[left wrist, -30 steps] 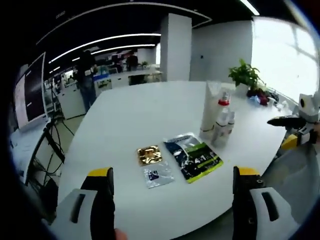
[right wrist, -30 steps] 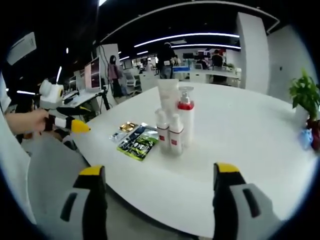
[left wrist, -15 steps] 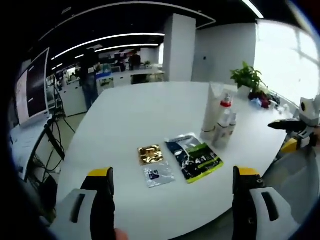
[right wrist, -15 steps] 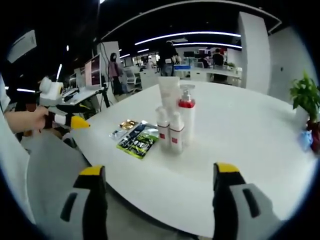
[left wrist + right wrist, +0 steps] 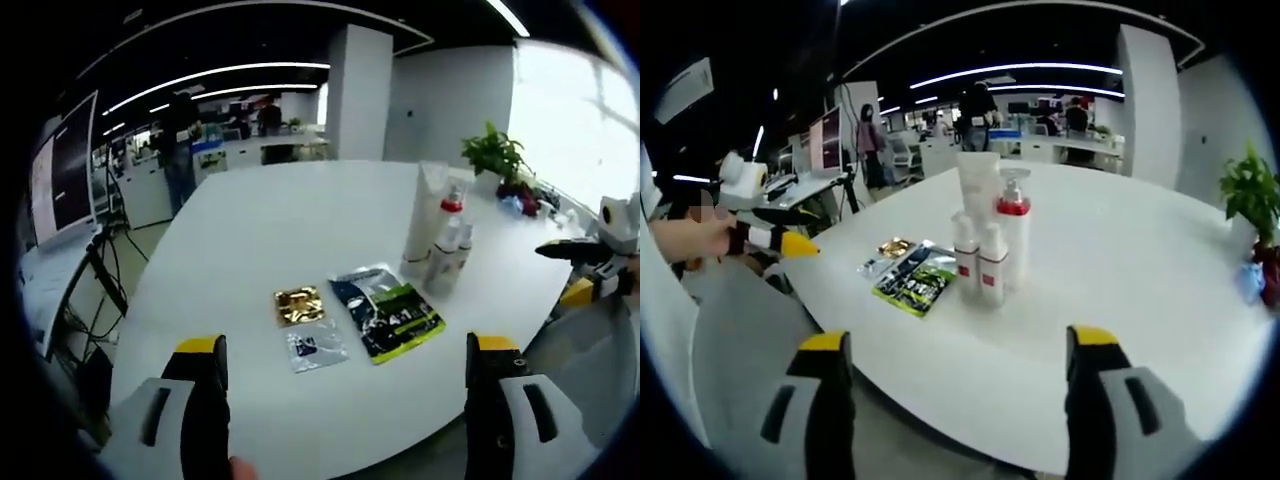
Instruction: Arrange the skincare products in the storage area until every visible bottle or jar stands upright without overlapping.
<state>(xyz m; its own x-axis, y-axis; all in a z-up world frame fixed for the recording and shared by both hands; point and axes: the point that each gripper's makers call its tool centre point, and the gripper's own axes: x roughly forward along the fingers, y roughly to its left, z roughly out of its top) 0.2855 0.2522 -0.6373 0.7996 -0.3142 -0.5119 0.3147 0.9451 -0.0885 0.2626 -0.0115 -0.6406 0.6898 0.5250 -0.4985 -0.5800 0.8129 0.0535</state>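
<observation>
We find the bottles (image 5: 988, 262) standing upright in a tight cluster on the white table (image 5: 1120, 270): a tall white tube (image 5: 978, 190), a pump bottle (image 5: 1013, 235) with a red collar, and two small bottles with red labels in front. They touch or nearly touch; we cannot tell which. In the left gripper view the same cluster (image 5: 437, 238) sits toward the table's (image 5: 270, 230) right edge. Just beside it lie three flat sachets: a dark green one (image 5: 388, 312), a gold one (image 5: 299, 305) and a silvery one (image 5: 317, 348).

We see the left gripper (image 5: 345, 375) with jaws wide apart, holding nothing, above the near table edge. The right gripper (image 5: 955, 375) is likewise spread wide and empty, short of the table. Each gripper also appears at the edge of the other's view. A plant (image 5: 492, 152) stands at the far corner.
</observation>
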